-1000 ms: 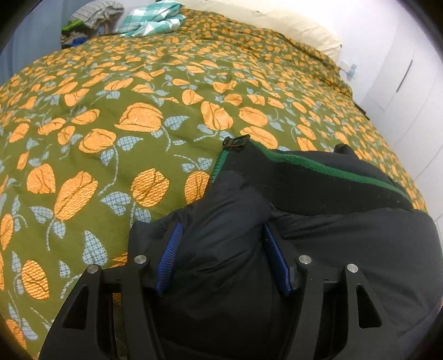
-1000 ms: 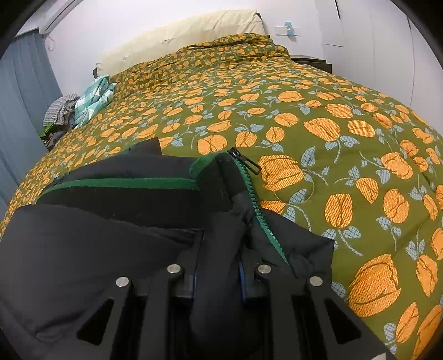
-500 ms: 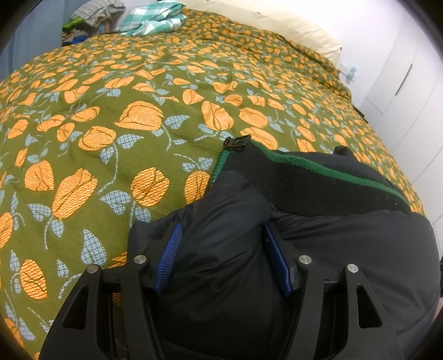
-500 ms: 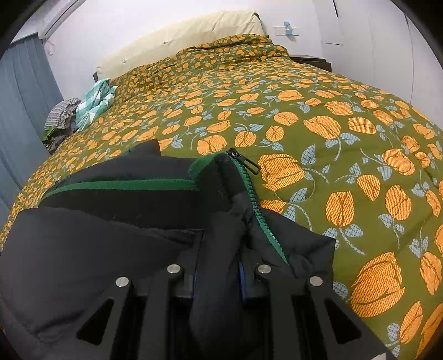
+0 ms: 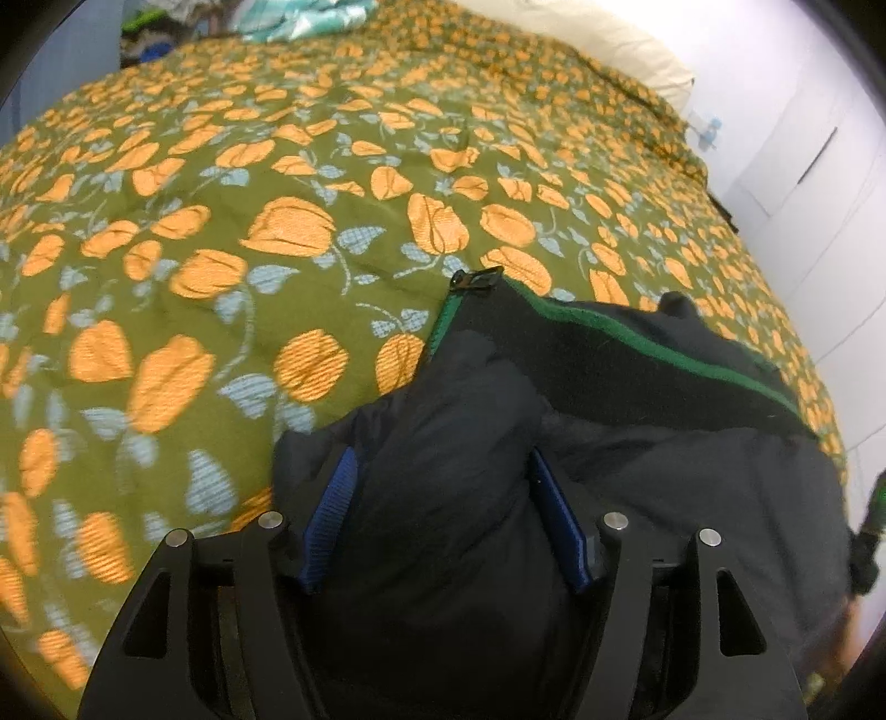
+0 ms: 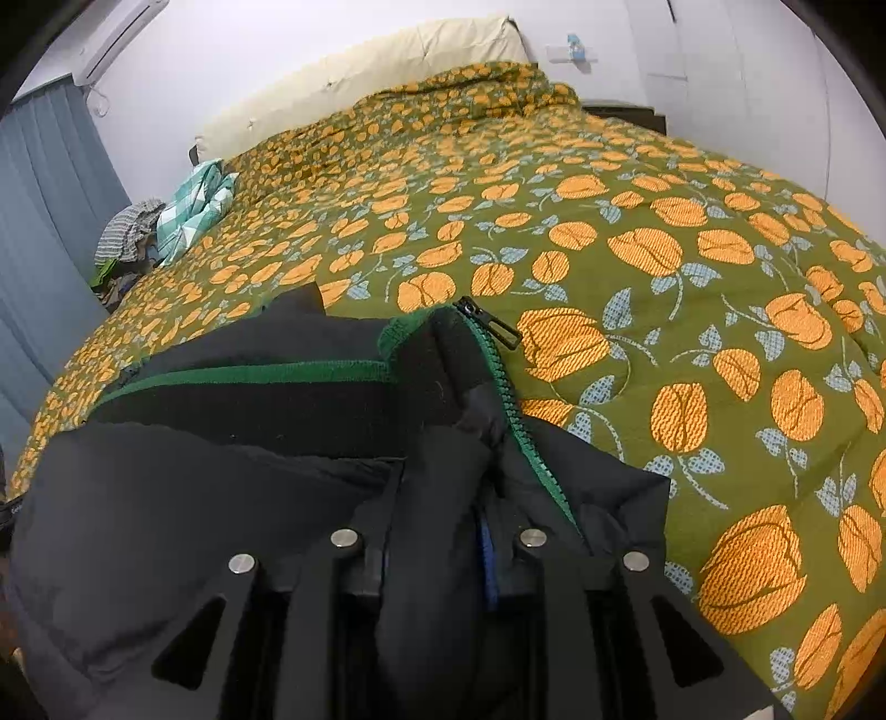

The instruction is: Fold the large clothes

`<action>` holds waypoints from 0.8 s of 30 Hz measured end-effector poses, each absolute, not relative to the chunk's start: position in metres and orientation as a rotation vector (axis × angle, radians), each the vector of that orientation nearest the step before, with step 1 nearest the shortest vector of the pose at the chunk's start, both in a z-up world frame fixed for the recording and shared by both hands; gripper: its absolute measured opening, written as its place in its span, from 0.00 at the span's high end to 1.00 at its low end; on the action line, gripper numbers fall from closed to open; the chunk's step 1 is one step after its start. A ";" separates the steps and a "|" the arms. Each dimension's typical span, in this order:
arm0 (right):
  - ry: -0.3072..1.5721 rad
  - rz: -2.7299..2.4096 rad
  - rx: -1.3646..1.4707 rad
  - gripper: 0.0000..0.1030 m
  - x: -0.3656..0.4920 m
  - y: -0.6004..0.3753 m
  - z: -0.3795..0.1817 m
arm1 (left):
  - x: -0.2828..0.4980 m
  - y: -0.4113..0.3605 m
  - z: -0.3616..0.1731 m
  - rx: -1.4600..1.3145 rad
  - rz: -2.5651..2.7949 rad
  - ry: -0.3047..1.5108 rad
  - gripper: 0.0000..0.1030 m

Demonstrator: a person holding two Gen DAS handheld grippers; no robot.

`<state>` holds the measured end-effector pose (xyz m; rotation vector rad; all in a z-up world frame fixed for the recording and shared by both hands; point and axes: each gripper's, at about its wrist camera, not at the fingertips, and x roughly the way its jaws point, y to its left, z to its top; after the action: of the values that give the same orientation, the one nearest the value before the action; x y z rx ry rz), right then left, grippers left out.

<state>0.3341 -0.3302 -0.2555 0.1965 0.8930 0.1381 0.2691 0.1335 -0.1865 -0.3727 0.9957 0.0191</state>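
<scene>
Both views have edged slightly nearer the green quilt with orange tulips. The left gripper and right gripper each pinch a bunched fold of the puffy black jacket with green trim.

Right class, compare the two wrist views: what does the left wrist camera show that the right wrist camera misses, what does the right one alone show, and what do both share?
Left wrist only: the left hand-held gripper, shut on a thick bunch of the jacket, and a white cupboard door.

Right wrist only: the right hand-held gripper, shut on a thinner fold of jacket beside the green zip, plus the curtain and air conditioner.

Both: the black jacket with green trim, its zip pull, the floral bedspread, the pillow and checked cloth.
</scene>
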 end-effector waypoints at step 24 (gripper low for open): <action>0.772 0.245 0.294 0.37 0.135 -0.345 -0.178 | 0.299 -0.055 -0.175 -0.079 -0.223 1.074 0.05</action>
<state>0.1347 -0.3454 -0.1780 0.2937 0.7722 0.2451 0.2992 -0.0550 -0.1750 -0.0788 1.0744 -0.2233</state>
